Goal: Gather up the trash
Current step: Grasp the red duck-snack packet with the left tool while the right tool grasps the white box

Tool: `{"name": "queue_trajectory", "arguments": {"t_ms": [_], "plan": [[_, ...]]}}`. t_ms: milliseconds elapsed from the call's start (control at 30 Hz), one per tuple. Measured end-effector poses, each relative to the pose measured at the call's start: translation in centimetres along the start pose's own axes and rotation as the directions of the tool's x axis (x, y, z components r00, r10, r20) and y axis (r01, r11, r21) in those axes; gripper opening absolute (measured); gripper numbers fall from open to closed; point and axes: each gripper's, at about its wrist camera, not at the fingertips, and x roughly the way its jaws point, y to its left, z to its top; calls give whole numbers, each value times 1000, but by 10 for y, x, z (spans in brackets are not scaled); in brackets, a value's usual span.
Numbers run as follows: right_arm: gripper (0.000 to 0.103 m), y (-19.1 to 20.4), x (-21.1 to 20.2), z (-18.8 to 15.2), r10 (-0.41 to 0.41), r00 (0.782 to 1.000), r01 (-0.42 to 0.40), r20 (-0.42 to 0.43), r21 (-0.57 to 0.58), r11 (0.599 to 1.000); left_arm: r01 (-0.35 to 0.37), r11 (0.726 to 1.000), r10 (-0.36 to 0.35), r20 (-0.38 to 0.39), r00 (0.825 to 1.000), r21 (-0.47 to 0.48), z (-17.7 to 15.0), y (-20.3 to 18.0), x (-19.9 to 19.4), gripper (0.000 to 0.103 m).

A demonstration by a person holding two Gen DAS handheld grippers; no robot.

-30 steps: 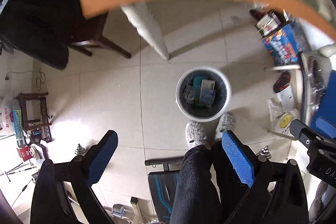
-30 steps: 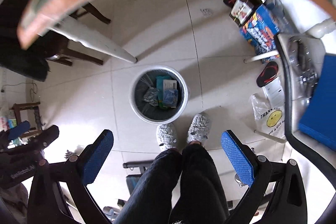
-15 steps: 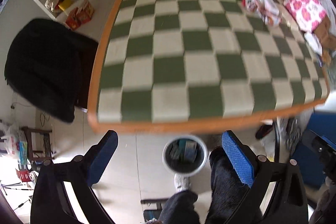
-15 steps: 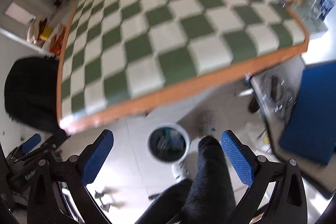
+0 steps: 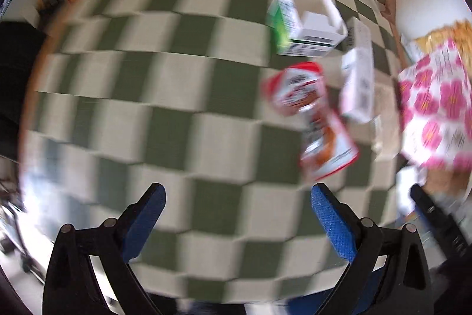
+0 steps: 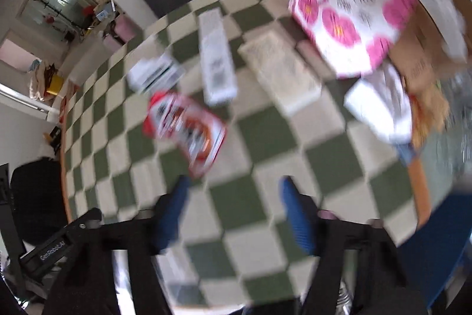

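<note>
Both views are blurred by motion. A red and white snack wrapper [image 5: 318,120] lies on the green-and-white checked table [image 5: 165,114], ahead and right of my open, empty left gripper [image 5: 237,217]. Beyond it stand a green and white carton [image 5: 301,25] and a white box [image 5: 358,84]. In the right wrist view the wrapper [image 6: 188,132] lies just ahead and left of my open, empty right gripper [image 6: 234,208]. The white box [image 6: 216,61] and a small white carton [image 6: 153,76] lie farther back. The trash bin is out of sight.
A pink flowered bag [image 6: 345,5] and a cardboard box [image 6: 424,49] stand at the table's right side. A flat white pack [image 6: 280,76] and another white packet [image 6: 380,105] lie near them. A black chair [image 6: 35,197] stands left of the table.
Both grippers have risen from over the floor bin to above the tabletop and moved forward toward the wrappers and boxes. The bin and the person's legs have left both views.
</note>
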Motion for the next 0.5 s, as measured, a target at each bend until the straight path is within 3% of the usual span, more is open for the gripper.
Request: {"name": "queue_trajectory", "arguments": {"t_ms": [133,267,367,500], "plan": [[60,-19,31,51,-30,999,30,-21,14,999,75,990,-86,-98,991,-116,43,-33,58,100],[60,-37,53,69,-26,998,28,-60,38,999,54,982,-79,-132,988,-183,68,-48,96,94],[60,-43,67,74,-17,996,21,-82,47,999,-14,989,-3,-115,993,-146,72,-58,105,84],[61,-38,84,84,-1,994,4,-106,27,1000,-112,993,114,-84,990,39,63,-76,104,71]]}}
